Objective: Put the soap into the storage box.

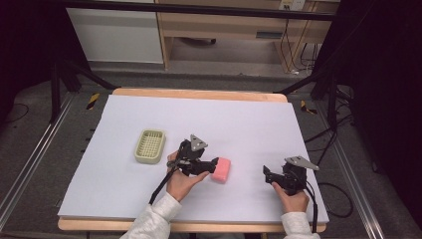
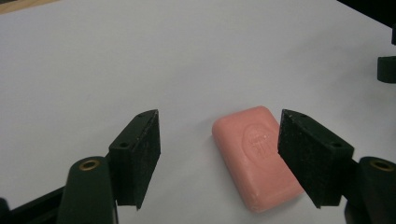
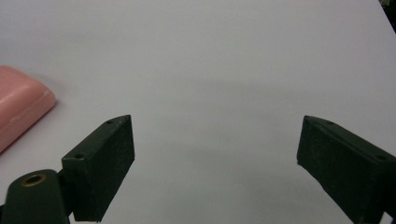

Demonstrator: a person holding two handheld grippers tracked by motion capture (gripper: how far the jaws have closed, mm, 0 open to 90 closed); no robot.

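Left gripper view shows the pink soap bar (image 2: 258, 157) lying flat on the white table cover (image 2: 140, 56), off-centre between the parted jaws of the left gripper (image 2: 219, 158): its right jaw overlaps the bar's long edge, while the left jaw stands clear. Closing from here could, I judge, push the bar sideways or clip only a corner, so that the smooth soap slips out. In the high view the left hand (image 1: 181, 181) reaches in from the near edge, turning its gripper rightward toward the soap at mid-table. A green slotted dish (image 1: 150, 146) sits to the left, well apart. The right gripper (image 1: 268, 175), jaws spread on nothing, is held low near the table's near-right part, pointing left.
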